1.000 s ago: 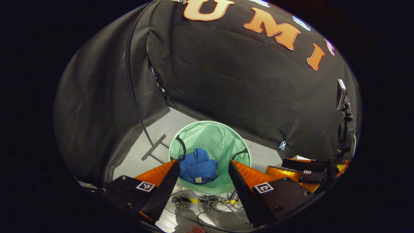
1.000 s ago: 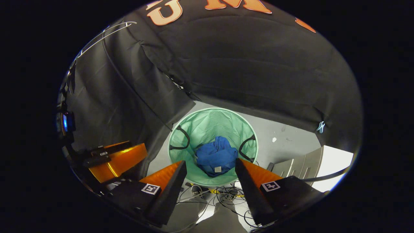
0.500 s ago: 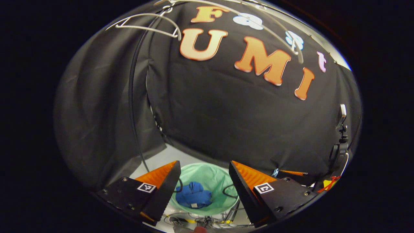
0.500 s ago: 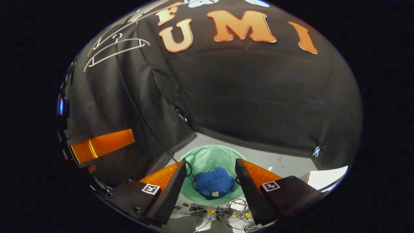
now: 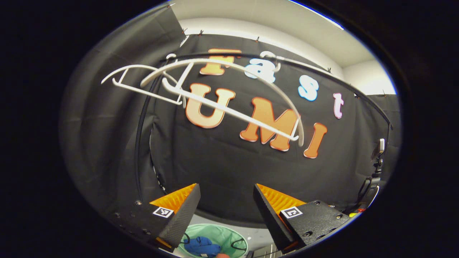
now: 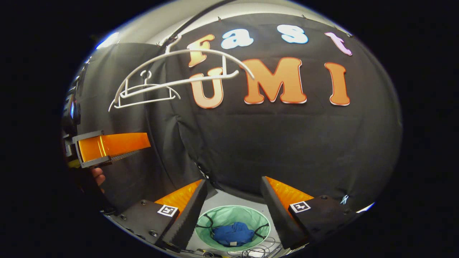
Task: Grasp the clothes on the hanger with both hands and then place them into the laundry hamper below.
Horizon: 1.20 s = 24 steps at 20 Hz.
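Note:
A blue garment (image 6: 233, 233) lies crumpled inside the round pale-green hamper (image 6: 215, 218) on the floor, low in the right gripper view. The left gripper view catches the same hamper (image 5: 222, 238) and blue garment (image 5: 202, 245) at its bottom edge. Two bare white hangers (image 5: 200, 94) hang from a black rail (image 5: 322, 75) high up, with nothing on them. My left gripper (image 5: 226, 193) is open and holds nothing, high above the hamper. My right gripper (image 6: 233, 188) is open too, with nothing between its fingers. The left gripper (image 6: 114, 145) also shows at the left of the right gripper view.
Loose cables (image 6: 251, 252) lie on the pale floor in front of the hamper. A device on a stand (image 5: 376, 161) sits at the right by the black cloth wall. A hand (image 6: 97, 176) holds the left gripper.
Both grippers have risen and tilted up from over the hamper. The hamper with the blue garment has slid to the bottom of both views, and the bare hangers have come into view.

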Motion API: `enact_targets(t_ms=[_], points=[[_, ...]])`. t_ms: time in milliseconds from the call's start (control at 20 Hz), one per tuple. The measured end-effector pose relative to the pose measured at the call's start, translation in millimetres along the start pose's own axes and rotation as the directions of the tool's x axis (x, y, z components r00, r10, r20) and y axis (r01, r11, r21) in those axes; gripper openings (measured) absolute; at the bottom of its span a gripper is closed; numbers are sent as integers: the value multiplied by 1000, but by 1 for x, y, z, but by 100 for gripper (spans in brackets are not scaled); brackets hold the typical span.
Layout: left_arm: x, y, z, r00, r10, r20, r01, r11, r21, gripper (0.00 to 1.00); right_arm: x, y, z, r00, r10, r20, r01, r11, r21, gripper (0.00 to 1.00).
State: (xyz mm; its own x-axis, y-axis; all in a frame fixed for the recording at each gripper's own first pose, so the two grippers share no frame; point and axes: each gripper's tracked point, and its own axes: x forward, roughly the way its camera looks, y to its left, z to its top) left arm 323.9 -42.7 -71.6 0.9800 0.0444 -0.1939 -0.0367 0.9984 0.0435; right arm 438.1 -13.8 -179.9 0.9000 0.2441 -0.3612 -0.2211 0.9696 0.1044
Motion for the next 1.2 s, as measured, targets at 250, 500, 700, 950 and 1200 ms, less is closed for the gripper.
enact_targets(t_ms=[250, 500, 700, 950, 1200], points=[[-16, -3, 47, 993, -1, 117, -4, 999, 38, 95, -21, 0, 69, 989, -4, 147, 7, 1000, -22, 89], [-27, -3, 83, 977, 13, 213, -26, 998, 59, 98, -49, -10, 107, 966, -21, 257, 26, 1000, -17, 89], [-31, -5, 93, 972, 14, 234, -37, 995, 92, 89, -66, -17, 129, 947, -49, 317, 63, 997, -34, 88], [-33, -5, 108, 962, 23, 271, -64, 988, 142, 93, -78, -24, 138, 936, -46, 348, 66, 997, -46, 97], [-34, -16, 111, 959, -5, 282, -35, 990, 136, 89, -82, -31, 140, 934, -54, 353, 73, 997, -41, 100]])
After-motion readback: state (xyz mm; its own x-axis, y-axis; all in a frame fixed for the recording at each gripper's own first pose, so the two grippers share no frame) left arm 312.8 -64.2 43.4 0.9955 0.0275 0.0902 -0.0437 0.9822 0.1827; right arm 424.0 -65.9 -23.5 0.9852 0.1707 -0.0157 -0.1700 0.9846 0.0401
